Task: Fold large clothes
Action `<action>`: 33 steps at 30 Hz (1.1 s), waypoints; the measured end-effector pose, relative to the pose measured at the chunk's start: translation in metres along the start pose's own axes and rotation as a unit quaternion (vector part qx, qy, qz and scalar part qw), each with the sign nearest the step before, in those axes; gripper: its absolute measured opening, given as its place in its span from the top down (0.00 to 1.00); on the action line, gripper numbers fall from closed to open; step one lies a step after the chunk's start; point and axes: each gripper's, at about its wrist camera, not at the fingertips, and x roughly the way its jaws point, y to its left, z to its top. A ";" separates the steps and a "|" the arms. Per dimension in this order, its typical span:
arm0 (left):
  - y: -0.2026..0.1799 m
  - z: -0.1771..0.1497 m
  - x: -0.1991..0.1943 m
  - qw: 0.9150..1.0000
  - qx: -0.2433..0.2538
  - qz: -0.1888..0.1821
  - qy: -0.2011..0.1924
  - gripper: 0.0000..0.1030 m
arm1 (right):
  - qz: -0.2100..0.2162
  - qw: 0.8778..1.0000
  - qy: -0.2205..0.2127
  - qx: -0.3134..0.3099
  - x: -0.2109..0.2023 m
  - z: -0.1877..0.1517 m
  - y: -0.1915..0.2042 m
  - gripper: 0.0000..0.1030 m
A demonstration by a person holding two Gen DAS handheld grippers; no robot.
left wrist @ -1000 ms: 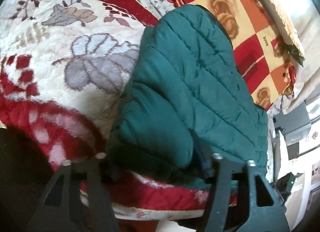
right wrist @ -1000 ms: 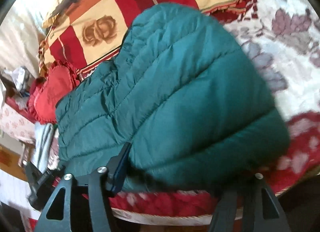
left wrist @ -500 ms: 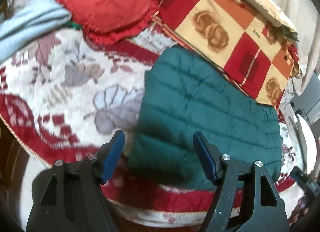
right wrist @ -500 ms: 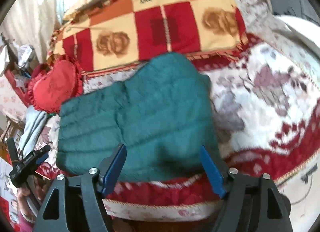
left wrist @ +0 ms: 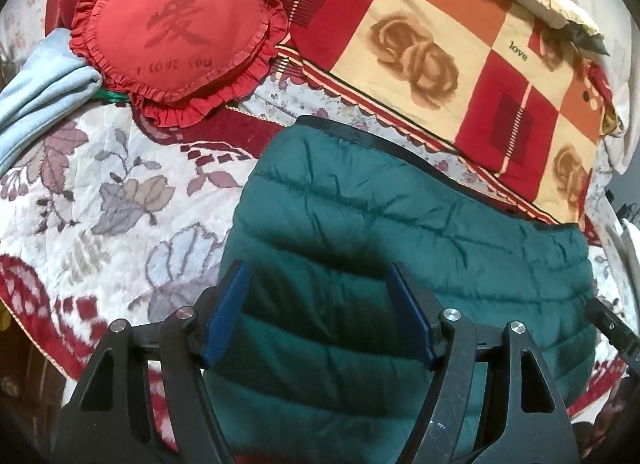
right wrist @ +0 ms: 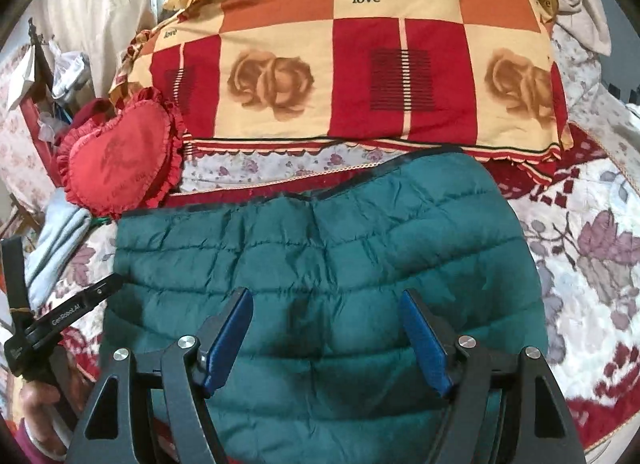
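Observation:
A dark green quilted puffer jacket (left wrist: 400, 232) lies folded flat on a floral bedspread (left wrist: 100, 184), its black-trimmed edge toward the pillow. It also fills the middle of the right wrist view (right wrist: 328, 256). My left gripper (left wrist: 318, 312) is open and empty, held above the jacket's near left part. My right gripper (right wrist: 328, 332) is open and empty, held above the jacket's near middle. The left gripper's body shows at the left edge of the right wrist view (right wrist: 60, 316), held by a hand.
A red heart-shaped cushion (left wrist: 176, 36) and a checked rose-print pillow (right wrist: 360, 64) lie beyond the jacket. A pale blue garment (left wrist: 36, 92) lies at the far left. The bedspread's near edge (right wrist: 600, 436) runs under the grippers.
Both grippers have let go of the jacket, opened and pulled back and up. The jacket now lies flat on the bed.

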 end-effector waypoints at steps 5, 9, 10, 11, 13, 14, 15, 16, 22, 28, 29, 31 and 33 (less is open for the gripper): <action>-0.004 0.008 0.025 1.000 0.006 0.028 0.012 0.31 | -0.031 0.999 -0.010 0.017 0.023 0.016 -0.016 0.29; -0.004 0.011 0.039 0.999 0.008 0.036 0.020 0.31 | -0.061 0.998 0.009 0.030 0.049 0.024 -0.034 0.29; -0.004 0.011 0.042 0.999 0.009 0.038 0.023 0.31 | -0.065 0.997 0.016 0.030 0.056 0.025 -0.037 0.29; -0.005 0.012 0.044 0.999 0.011 0.039 0.026 0.30 | -0.069 0.997 0.022 0.030 0.062 0.024 -0.040 0.29; -0.005 0.012 0.048 0.999 0.013 0.042 0.028 0.30 | -0.072 0.997 0.026 0.027 0.071 0.022 -0.044 0.29; -0.006 0.012 0.049 0.999 0.016 0.043 0.028 0.29 | -0.073 0.997 0.028 0.027 0.073 0.021 -0.045 0.28; -0.007 0.012 0.051 0.998 0.020 0.046 0.028 0.28 | -0.073 0.996 0.031 0.026 0.077 0.021 -0.046 0.27; -0.008 0.012 0.052 0.998 0.023 0.051 0.027 0.23 | -0.073 0.996 0.034 0.027 0.080 0.020 -0.047 0.26; -0.007 0.010 0.051 0.998 0.026 0.057 0.020 0.23 | -0.085 0.996 0.032 0.018 0.075 0.019 -0.042 0.25; -0.008 0.002 0.031 0.997 0.036 0.075 0.006 0.23 | -0.086 0.996 -0.003 0.005 0.033 0.009 -0.022 0.20; -0.009 -0.001 0.026 0.996 0.039 0.077 0.000 0.23 | -0.083 0.996 -0.010 0.003 0.026 0.006 -0.017 0.18; -0.011 -0.006 0.016 0.996 0.042 0.078 -0.011 0.23 | -0.078 0.997 -0.017 -0.002 0.013 0.000 -0.009 0.16; -0.014 -0.012 0.006 0.996 0.045 0.076 -0.020 0.23 | -0.068 0.997 -0.024 -0.011 0.000 -0.007 0.001 0.16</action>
